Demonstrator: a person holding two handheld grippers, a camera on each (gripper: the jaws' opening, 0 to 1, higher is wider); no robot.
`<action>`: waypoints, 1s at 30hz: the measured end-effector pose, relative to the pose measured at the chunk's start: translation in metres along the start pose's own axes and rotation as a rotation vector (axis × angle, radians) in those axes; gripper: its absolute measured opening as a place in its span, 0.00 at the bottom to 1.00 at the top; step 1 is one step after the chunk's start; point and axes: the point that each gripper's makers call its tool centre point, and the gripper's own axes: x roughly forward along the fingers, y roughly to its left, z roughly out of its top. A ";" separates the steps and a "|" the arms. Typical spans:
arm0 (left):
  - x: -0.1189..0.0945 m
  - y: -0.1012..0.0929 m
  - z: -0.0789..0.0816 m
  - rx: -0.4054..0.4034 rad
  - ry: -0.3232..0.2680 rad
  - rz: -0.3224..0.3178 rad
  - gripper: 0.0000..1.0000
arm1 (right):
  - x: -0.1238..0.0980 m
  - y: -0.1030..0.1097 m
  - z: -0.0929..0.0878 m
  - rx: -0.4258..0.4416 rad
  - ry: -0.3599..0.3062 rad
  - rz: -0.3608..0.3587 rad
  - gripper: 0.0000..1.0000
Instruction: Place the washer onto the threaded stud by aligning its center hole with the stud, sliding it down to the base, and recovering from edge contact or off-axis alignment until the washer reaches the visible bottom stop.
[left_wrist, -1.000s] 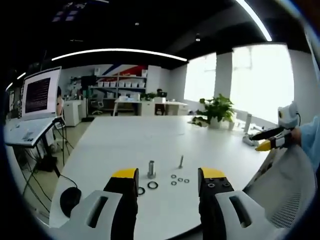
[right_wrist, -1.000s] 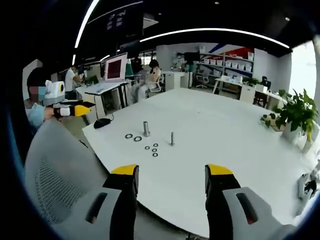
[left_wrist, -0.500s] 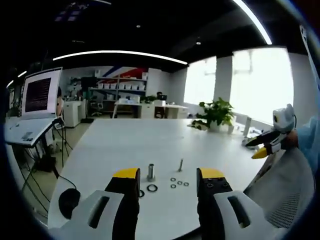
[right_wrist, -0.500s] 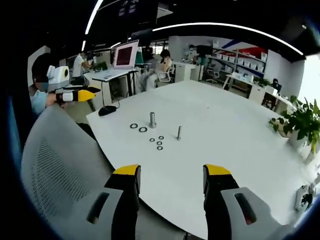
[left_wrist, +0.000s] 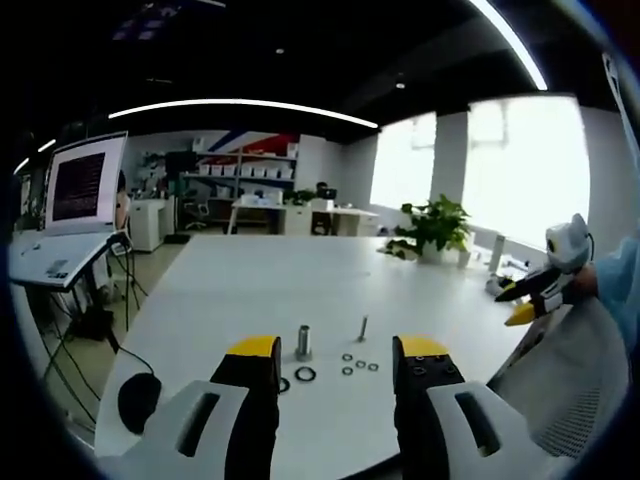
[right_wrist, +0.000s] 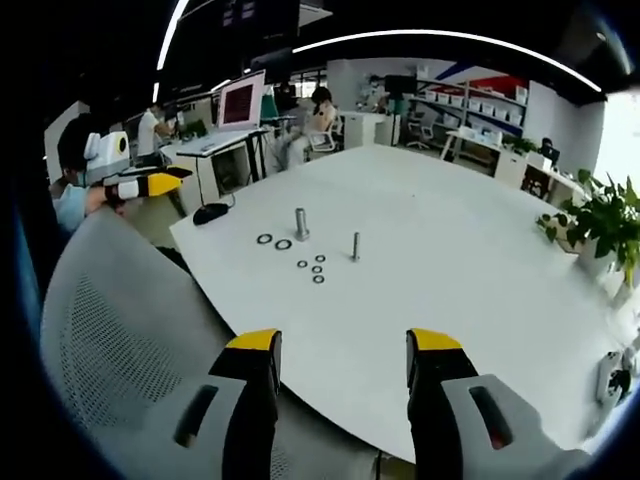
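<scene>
A thick threaded stud (left_wrist: 303, 342) and a thin stud (left_wrist: 362, 326) stand upright on the white table (left_wrist: 250, 280). Two large dark washers (left_wrist: 305, 374) lie by the thick stud, and several small washers (left_wrist: 359, 364) lie in front of the thin one. My left gripper (left_wrist: 338, 350) hangs open just short of them, holding nothing. In the right gripper view the thick stud (right_wrist: 300, 224), thin stud (right_wrist: 355, 246), large washers (right_wrist: 274, 242) and small washers (right_wrist: 317, 268) sit far ahead. My right gripper (right_wrist: 343, 342) is open and empty over the table's near edge.
A grey mesh chair back (right_wrist: 130, 340) stands between me and the table (right_wrist: 450, 260). A black mouse (right_wrist: 211, 212) lies at the table's corner. A potted plant (left_wrist: 435, 222) is at the far side. The other gripper appears at each view's edge, the right gripper (left_wrist: 530, 300) and the left gripper (right_wrist: 140, 185).
The right gripper's camera has risen and tipped down, so the studs and washers sit higher and smaller in its view. The left gripper's view has barely shifted. Both grippers stay open.
</scene>
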 end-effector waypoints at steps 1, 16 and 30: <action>0.000 0.000 0.000 0.000 0.001 0.000 0.43 | 0.000 0.001 -0.001 -0.002 0.004 0.004 0.52; 0.001 -0.004 -0.006 -0.005 0.037 -0.013 0.35 | 0.005 0.002 -0.006 0.024 0.060 0.059 0.52; 0.003 -0.007 -0.003 -0.010 0.029 -0.006 0.35 | 0.029 -0.024 0.017 0.075 0.073 0.103 0.51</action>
